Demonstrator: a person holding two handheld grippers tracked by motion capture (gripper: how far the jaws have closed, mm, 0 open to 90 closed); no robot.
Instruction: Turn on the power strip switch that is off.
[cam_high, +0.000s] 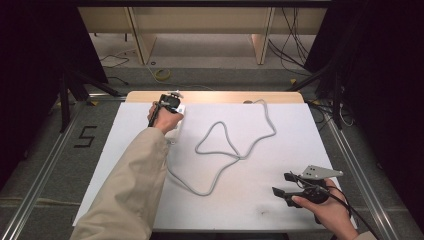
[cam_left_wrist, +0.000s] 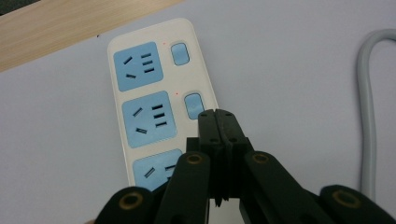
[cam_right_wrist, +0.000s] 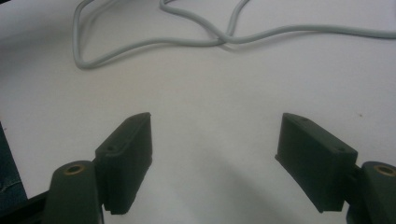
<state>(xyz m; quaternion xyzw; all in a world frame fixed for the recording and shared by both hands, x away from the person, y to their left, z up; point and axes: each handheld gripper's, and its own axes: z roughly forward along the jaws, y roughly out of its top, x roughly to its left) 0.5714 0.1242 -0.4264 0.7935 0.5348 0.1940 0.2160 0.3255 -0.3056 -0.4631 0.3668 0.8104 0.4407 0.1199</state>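
A white power strip (cam_left_wrist: 150, 86) with blue sockets and blue rocker switches lies at the back left of the white board (cam_high: 290, 125). Its near end (cam_high: 174, 132) shows past the person's left hand. My left gripper (cam_left_wrist: 217, 115) is shut with nothing in it. Its joined tips sit at the lower edge of the second switch (cam_left_wrist: 192, 102); whether they touch it I cannot tell. In the high view the left gripper (cam_high: 173, 105) hangs over the strip. The strip's grey cable (cam_high: 239, 158) loops across the board. My right gripper (cam_right_wrist: 217, 140) stands open and empty above bare board, at the front right (cam_high: 281, 183).
A wooden table edge (cam_high: 215, 96) runs behind the board, close to the strip's far end (cam_left_wrist: 56, 28). The cable (cam_left_wrist: 369, 116) passes to the right of the left gripper and lies beyond the right gripper's jaws (cam_right_wrist: 224, 39). Dark stands and floor cables surround the table.
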